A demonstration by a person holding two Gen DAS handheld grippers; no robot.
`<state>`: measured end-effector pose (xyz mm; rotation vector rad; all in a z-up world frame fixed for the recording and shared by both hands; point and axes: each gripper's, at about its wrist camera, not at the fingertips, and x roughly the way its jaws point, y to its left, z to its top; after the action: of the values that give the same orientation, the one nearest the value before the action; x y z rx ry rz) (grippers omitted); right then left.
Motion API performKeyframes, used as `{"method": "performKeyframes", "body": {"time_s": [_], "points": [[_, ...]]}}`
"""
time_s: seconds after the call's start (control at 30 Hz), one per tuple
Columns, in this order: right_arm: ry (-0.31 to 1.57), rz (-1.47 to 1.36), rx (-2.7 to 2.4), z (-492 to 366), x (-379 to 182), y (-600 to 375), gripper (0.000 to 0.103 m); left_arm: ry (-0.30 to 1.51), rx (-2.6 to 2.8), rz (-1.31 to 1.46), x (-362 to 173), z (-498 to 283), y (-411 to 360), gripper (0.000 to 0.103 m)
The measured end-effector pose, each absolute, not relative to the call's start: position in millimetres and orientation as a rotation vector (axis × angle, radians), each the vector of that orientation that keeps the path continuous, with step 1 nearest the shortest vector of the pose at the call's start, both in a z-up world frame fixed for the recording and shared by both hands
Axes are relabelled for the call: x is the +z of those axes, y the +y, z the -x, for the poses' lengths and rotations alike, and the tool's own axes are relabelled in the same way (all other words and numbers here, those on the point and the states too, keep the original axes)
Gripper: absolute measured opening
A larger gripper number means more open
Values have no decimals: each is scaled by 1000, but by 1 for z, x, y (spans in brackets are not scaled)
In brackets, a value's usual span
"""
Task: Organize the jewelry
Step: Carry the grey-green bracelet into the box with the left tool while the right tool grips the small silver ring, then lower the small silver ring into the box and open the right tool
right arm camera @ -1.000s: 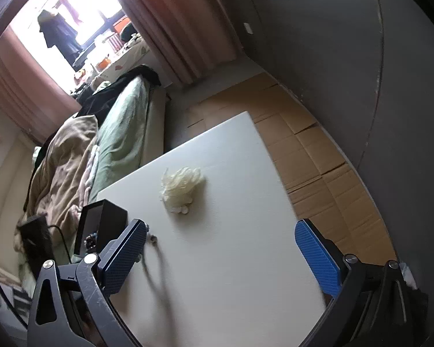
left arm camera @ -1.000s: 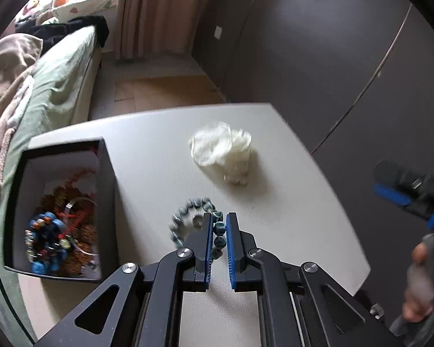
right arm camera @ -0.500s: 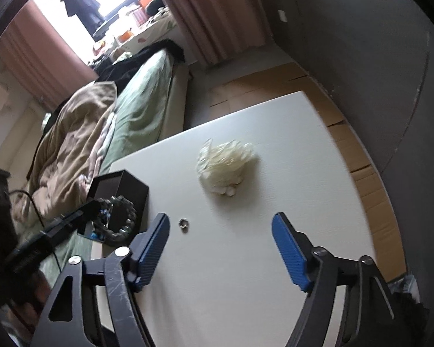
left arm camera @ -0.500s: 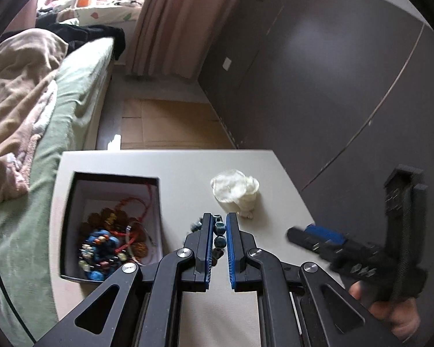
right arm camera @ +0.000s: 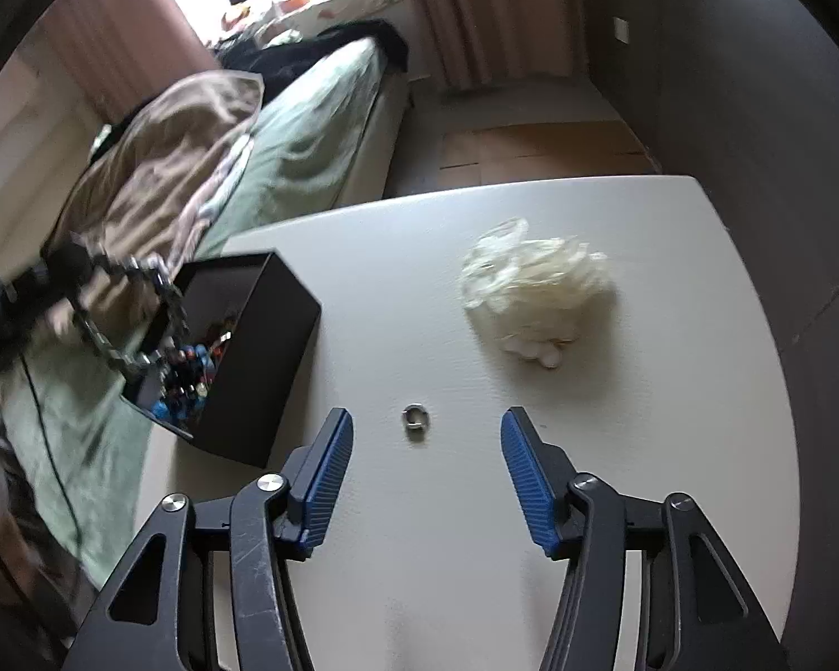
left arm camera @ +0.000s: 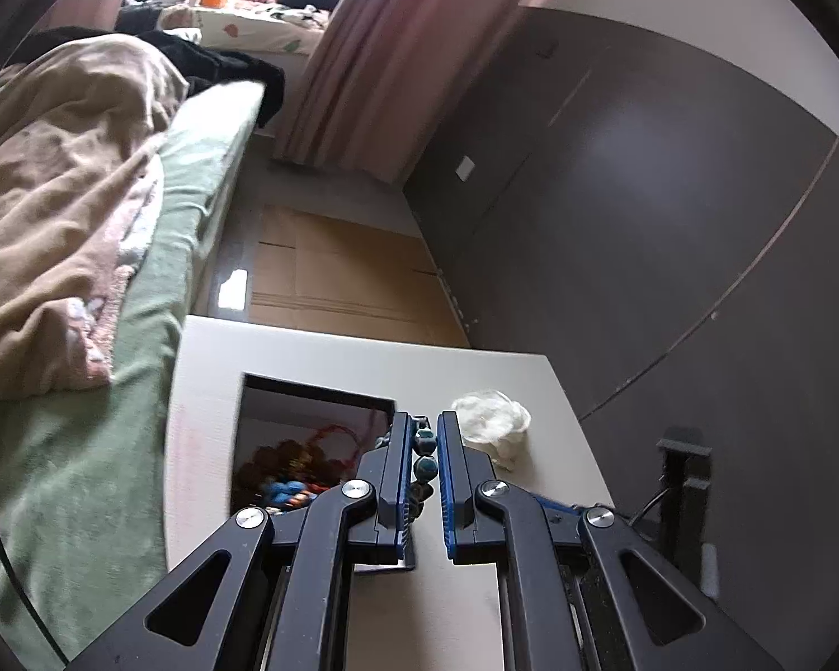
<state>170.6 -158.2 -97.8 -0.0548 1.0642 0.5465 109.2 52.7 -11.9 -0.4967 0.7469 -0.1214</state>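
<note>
Carrying the bead bracelet (left arm camera: pixel 424 450) clamped in the left claw (left arm camera: pixel 423 481), release over the box (right arm camera: pixel 263 346) at nine o'clock; right claw (right arm camera: pixel 426 472), narrowing and empty, should straddle the ring (right arm camera: pixel 415 418).

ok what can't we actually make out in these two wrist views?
- Beaded bracelet, left wrist view: mostly hidden behind the shut left gripper; motion-blurred in the right wrist view.
- Black box contents, both views: tangled, partly hidden by its walls and the fingers.
- Small ring, right wrist view: too small for detail; right gripper closing, untouched.
</note>
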Motion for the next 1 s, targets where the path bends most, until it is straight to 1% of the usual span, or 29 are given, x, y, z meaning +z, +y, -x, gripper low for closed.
{"method": "performKeyframes", "body": {"time_s": [0.2, 0.4, 0.47, 0.53, 0.57, 0.6, 0.63, 0.7, 0.73, 0.77, 0.8, 0.83, 0.87, 1.0], "points": [[1081, 151, 532, -173, -115, -138, 42, 765, -94, 523, -19, -110, 69, 9], [1073, 243, 533, -171, -124, -126, 42, 798, -72, 539, -29, -116, 80, 9], [1065, 253, 538, -170, -124, -123, 40, 811, -65, 548, -32, -119, 82, 9], [1055, 279, 528, -172, -123, -120, 28, 821, -69, 556, -35, -122, 84, 9], [1052, 291, 524, -172, -123, -120, 25, 822, -72, 564, -36, -123, 85, 9], [1051, 298, 525, -173, -123, -119, 18, 823, -68, 570, -36, -123, 86, 9], [1057, 297, 530, -174, -123, -120, 15, 827, -57, 570, -36, -124, 86, 9], [1066, 302, 531, -174, -122, -118, 14, 843, -38, 574, -37, -125, 88, 11], [1069, 295, 536, -174, -121, -119, 14, 852, -38, 589, -38, -126, 90, 15], [1067, 280, 542, -174, -119, -120, 14, 861, -38, 608, -40, -125, 91, 27], [1059, 271, 545, -173, -116, -120, 14, 864, -35, 621, -41, -125, 93, 37], [1044, 260, 547, -171, -111, -122, 14, 860, -27, 632, -41, -124, 95, 56], [1031, 243, 553, -171, -106, -123, 14, 850, -18, 635, -40, -122, 96, 67], [983, 149, 593, -169, -85, -127, 14, 815, -13, 635, -33, -114, 99, 69]]}}
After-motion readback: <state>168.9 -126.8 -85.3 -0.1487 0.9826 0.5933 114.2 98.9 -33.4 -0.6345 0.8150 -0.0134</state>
